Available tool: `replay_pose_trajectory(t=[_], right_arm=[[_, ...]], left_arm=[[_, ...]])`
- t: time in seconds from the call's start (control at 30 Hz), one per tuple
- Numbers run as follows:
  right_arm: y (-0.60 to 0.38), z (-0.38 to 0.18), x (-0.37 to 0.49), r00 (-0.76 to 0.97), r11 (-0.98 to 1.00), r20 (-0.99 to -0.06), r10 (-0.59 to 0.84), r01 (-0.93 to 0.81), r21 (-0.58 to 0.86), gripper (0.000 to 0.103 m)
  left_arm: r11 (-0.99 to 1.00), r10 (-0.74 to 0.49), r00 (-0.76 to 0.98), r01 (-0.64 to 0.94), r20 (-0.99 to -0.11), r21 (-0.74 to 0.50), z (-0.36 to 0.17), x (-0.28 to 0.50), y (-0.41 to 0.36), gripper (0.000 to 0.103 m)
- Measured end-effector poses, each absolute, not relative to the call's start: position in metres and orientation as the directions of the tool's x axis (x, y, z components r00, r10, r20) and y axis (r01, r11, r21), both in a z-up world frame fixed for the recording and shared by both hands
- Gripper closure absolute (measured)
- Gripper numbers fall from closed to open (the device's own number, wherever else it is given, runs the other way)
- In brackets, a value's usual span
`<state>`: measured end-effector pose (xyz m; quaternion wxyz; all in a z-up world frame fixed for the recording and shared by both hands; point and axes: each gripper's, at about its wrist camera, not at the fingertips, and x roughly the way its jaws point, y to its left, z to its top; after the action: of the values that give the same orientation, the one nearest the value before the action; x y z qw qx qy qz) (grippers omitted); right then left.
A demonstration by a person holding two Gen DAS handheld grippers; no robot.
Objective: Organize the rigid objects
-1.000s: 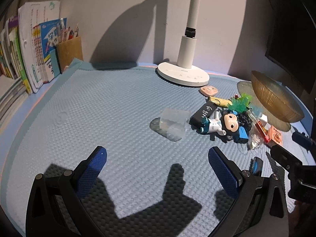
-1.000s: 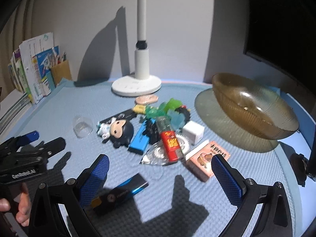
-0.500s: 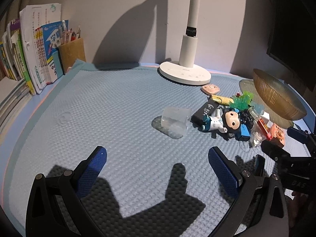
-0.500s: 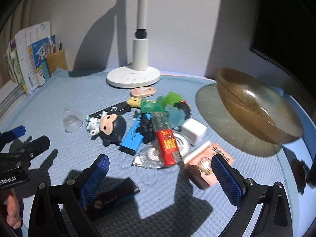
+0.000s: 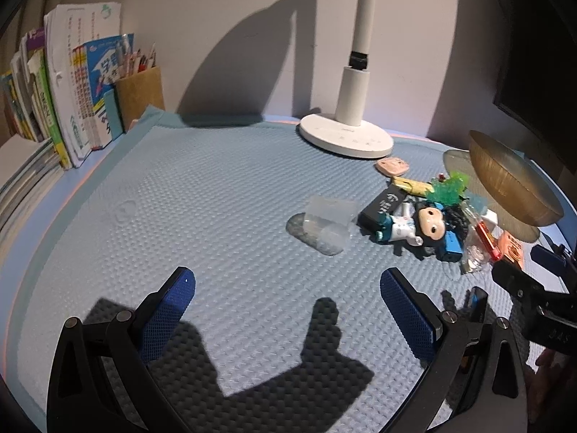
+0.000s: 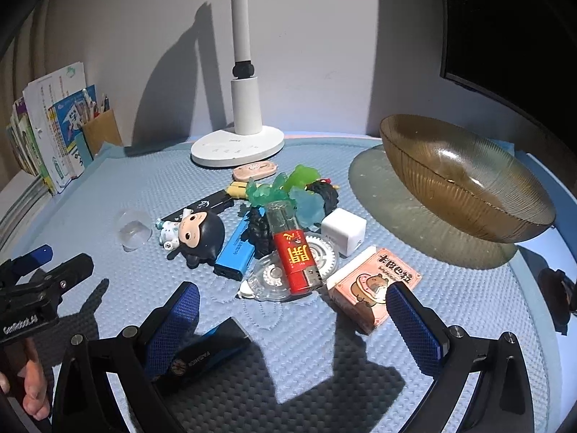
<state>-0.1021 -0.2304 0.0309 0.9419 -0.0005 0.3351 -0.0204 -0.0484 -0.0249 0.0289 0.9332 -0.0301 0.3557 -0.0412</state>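
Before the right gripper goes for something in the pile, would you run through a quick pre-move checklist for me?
1. Right gripper open and holding nothing: ok.
2. Left gripper open, over bare mat, away from the pile: ok.
3. Amber glass bowl has nothing in it: ok.
4. Pink eraser box lies alone at the pile's edge, close to the right finger: ok.
5. Red lighter free to lift: not ok; it rests across the clear tape dispenser.
6. Dark USB stick is partly under the left finger: cannot tell if graspable.
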Motion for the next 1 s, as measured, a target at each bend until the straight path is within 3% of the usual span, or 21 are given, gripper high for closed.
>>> replay_pose_trajectory(t=[0.2, 0.47, 0.57, 0.63, 0.7, 0.77, 0.8, 0.9, 1.0], right_arm=[[-0.229, 0.032, -0.104, 0.786, 0.998, -0.616, -0.056, 0.050, -0.028, 0.000], [-0.242, 0.029, -0.094, 0.736, 0.998, -0.677, -0.033, 0.066, 0.023, 0.000], [-0.258, 0.036, -0.099, 0.748, 0.996, -0.664, 0.000, 0.056, 0.064, 0.001], [-0.268, 0.042, -0.098, 0.736, 0.998, -0.676, -0.009, 0.051, 0.043, 0.007], [-0.273, 0.047, -0.091, 0.711, 0.999, -0.702, 0.024, 0.016, 0.051, 0.019], [-0.272, 0.048, -0.083, 0.688, 0.999, -0.725, 0.040, -0.008, 0.047, 0.024], [-0.270, 0.047, -0.080, 0.683, 0.999, -0.729, 0.042, -0.019, 0.040, 0.026], [-0.257, 0.040, -0.068, 0.663, 0.999, -0.748, 0.033, -0.054, -0.004, 0.045], [-0.249, 0.034, -0.057, 0.651, 0.997, -0.759, 0.024, -0.073, -0.031, 0.050]], left_arm=[[0.995, -0.099, 0.713, 0.058, -0.694, -0.082, 0.025, -0.042, -0.026, 0.001], [0.986, -0.152, 0.664, 0.055, -0.732, -0.155, 0.030, -0.033, -0.015, 0.001], [0.990, -0.140, 0.638, 0.111, -0.757, -0.089, 0.036, -0.024, -0.025, 0.001], [0.988, -0.116, 0.619, 0.153, -0.777, -0.026, 0.035, -0.014, -0.035, 0.001], [0.983, -0.133, 0.612, 0.184, -0.780, -0.023, 0.033, -0.004, -0.038, 0.002], [0.978, -0.148, 0.601, 0.206, -0.785, -0.027, 0.030, 0.007, -0.041, 0.004], [0.977, -0.158, 0.594, 0.212, -0.789, -0.036, 0.029, 0.012, -0.042, 0.009], [0.968, -0.205, 0.557, 0.236, -0.805, -0.083, 0.022, 0.023, -0.044, 0.018], [0.960, -0.227, 0.540, 0.262, -0.811, -0.094, 0.015, 0.027, -0.051, 0.022]])
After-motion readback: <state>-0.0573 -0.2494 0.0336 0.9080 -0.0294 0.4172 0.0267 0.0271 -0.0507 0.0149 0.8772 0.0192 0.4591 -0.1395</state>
